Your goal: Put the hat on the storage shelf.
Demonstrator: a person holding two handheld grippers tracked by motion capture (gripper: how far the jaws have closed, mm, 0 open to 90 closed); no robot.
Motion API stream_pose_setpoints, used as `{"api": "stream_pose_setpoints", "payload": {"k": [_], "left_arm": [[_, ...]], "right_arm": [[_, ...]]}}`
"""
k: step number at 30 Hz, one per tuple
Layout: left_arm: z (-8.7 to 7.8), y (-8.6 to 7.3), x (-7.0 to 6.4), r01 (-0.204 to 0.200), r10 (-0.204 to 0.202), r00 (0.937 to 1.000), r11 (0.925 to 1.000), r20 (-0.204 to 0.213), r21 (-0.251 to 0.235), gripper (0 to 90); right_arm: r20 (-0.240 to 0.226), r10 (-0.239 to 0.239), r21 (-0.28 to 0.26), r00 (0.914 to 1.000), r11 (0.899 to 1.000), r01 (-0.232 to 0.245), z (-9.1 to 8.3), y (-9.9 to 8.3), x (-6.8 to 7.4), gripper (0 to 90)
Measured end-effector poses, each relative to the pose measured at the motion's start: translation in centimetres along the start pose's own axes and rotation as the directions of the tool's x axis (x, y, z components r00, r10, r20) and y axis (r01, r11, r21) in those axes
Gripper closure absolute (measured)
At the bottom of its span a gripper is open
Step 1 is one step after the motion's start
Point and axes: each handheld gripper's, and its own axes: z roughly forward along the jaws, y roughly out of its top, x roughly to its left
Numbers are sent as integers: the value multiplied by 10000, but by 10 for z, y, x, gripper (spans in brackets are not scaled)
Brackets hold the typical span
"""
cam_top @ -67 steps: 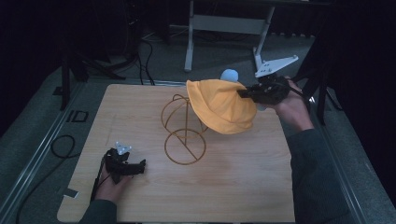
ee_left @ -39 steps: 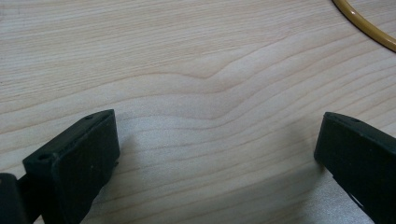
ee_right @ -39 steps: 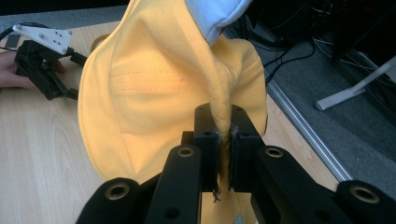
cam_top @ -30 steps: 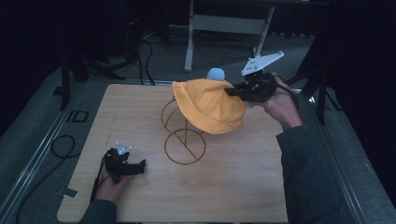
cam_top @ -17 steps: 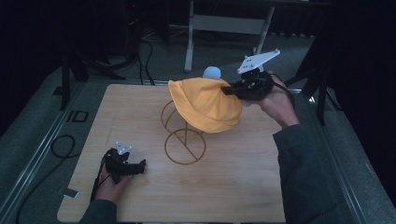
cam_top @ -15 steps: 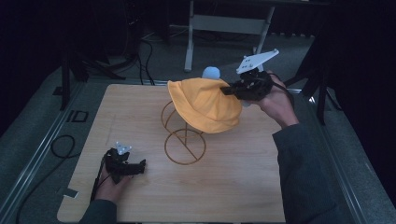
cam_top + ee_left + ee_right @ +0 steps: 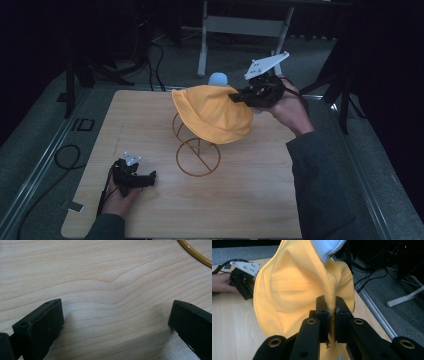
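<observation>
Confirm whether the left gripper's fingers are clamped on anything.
No, the left gripper has its fingers spread wide with bare wooden table between them.

Bare table (image 7: 250,200) front and right, wire stand (image 7: 197,155) at centre under hanging yellow hat (image 7: 212,112)

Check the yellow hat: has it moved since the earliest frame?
Yes. The yellow hat, pinched by the right gripper, has shifted left over the wire stand, now covering more of its upper loop.
</observation>
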Motion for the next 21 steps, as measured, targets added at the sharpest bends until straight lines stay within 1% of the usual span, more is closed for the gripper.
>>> {"api": "stream_pose_setpoints", "payload": {"k": [6, 12, 21], "left_arm": [[0, 0, 0, 33, -33, 10000, 10000, -4, -28, 2], [0, 0, 0, 20, -20, 10000, 10000, -1, -21, 2], [0, 0, 0, 23, -23, 10000, 10000, -1, -25, 2]], "right_arm": [[-71, -92, 44, 9999, 9999, 93, 5, 3, 3, 847], [-11, -208, 355, 9998, 9992, 208, 14, 6, 6, 846], [-98, -356, 494, 9993, 9981, 361, 23, 11, 8, 844]]}}
